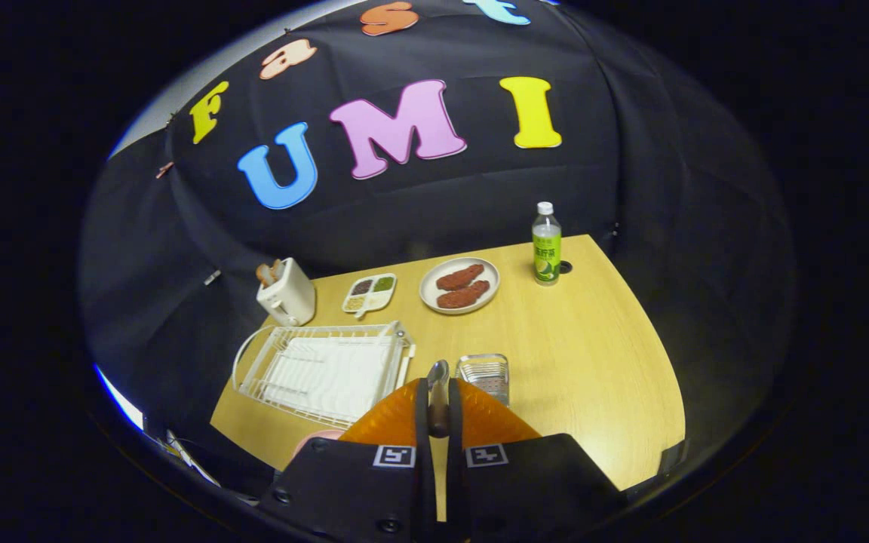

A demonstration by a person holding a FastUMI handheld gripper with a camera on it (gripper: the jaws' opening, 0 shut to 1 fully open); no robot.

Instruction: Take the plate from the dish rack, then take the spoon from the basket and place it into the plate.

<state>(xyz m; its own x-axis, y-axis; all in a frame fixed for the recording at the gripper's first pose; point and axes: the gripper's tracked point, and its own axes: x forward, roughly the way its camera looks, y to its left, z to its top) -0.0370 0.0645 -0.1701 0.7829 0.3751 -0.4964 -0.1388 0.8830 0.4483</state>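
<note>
Gripper (438, 411) fingers nearly together, clamped on the spoon (438, 377) w/ both sides pressing its handle. Spoon's long axis runs straight ahead along the fingers, bowl end pointing away toward the far side of the table (593, 354), handle back btwn the fingers. Just beyond the fingertips to the right sits the small metal basket (484, 375); to the left, the white dish rack (325, 369). A bit of pink plate (314, 440) peeks beside the left finger. Light wood tabletop, black cloth wall behind. Further off: toaster (287, 294), divided tray (370, 292), plate w/ food (459, 285), bottle (546, 243).
</note>
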